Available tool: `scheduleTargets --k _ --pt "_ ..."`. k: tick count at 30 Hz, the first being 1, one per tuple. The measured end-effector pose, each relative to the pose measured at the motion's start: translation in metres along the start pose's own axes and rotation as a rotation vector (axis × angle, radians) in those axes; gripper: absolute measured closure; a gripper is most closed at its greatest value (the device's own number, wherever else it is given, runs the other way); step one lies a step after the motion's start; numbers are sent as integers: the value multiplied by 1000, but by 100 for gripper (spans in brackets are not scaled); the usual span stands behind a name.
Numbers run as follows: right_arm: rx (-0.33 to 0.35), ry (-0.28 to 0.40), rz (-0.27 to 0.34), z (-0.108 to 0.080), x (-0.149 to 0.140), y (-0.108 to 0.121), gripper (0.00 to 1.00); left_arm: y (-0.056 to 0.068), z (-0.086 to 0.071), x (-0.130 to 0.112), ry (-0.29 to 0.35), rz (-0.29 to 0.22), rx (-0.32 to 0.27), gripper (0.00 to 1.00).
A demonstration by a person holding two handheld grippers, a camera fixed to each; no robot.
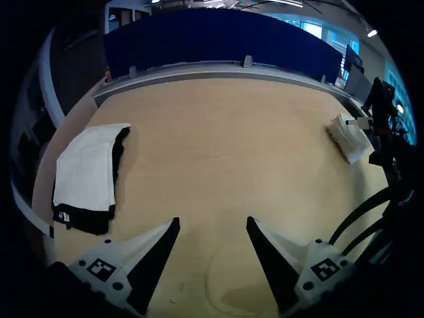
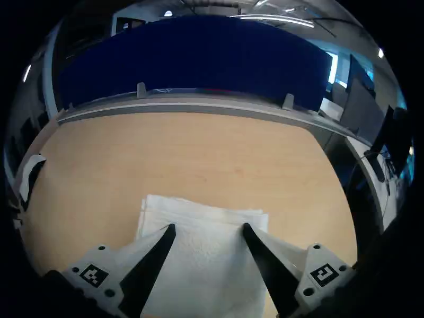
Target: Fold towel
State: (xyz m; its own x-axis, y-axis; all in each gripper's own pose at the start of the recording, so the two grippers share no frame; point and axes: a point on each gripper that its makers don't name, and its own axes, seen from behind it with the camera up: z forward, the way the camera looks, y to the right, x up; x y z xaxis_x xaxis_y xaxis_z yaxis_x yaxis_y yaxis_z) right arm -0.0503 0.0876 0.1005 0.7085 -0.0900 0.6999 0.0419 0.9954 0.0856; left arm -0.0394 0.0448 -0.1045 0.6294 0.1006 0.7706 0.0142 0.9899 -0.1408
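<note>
A: Left gripper view vs. right gripper view?
B: Left: white-on-black folded cloth stack (image 1: 85,175) at left of light wooden tabletop (image 1: 228,148), folded white towel (image 1: 347,138) far right. Right: towel close under right gripper (image 2: 208,228).
A: Jaws?
B: Both wide; left gripper (image 1: 212,220) over bare wood, empty; right's towel contact unclear.

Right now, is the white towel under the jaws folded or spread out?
Folded. The towel shows several stacked layers along its far edge.

Office: desk divider (image 1: 222,40), monitors (image 2: 395,135).
</note>
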Motion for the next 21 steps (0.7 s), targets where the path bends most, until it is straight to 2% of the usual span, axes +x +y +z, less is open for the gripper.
scheduleTargets --k 6,21 --pt "10 43 11 -20 8 -5 1 1 -1 5 5 2 -3 7" --pt "0 109 53 -71 2 -12 0 5 -1 11 27 12 -13 7"
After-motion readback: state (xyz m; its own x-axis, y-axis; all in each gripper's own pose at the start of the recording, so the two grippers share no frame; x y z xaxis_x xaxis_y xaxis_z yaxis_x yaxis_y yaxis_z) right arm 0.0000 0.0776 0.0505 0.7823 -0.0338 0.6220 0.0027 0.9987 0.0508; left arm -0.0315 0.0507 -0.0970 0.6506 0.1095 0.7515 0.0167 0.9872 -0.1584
